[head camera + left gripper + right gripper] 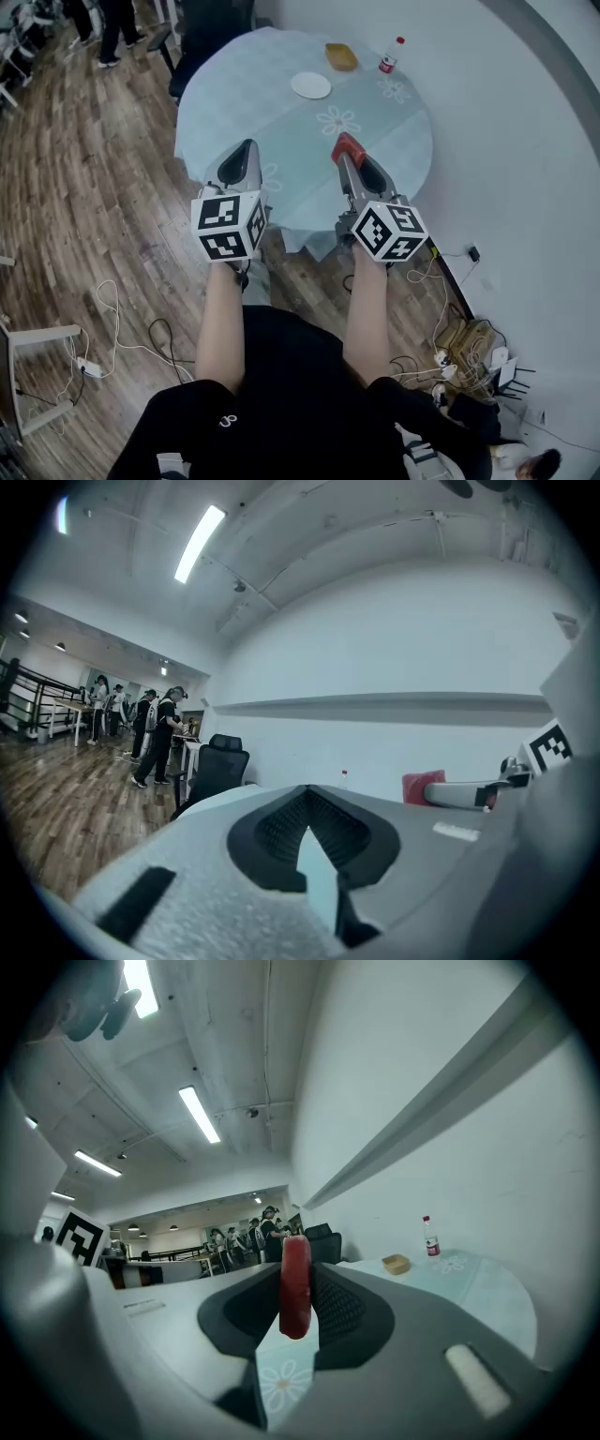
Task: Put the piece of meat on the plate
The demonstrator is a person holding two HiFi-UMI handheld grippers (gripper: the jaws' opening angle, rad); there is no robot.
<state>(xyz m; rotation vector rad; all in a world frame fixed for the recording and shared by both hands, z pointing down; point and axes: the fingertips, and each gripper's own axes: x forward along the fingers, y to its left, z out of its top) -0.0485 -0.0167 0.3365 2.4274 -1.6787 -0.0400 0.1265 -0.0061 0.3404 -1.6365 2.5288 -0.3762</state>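
Observation:
A white plate (310,85) lies on the far half of the round table (394,141), which wears a pale blue flowered cloth. The red piece of meat (347,147) stands on edge between the jaws of my right gripper (346,155), over the table's near edge and well short of the plate. In the right gripper view the meat (295,1283) is pinched upright between the pads. My left gripper (244,155) hovers beside it at the near left edge, jaws together at the tips with nothing in them (307,797). From the left gripper view the meat (421,787) shows at the right.
A small tan bowl (340,56) and a red-capped bottle (388,56) stand at the table's far side. A black office chair (202,37) is behind the table, and people stand at the far left (112,28). Cables (122,328) trail over the wooden floor; a white wall runs along the right.

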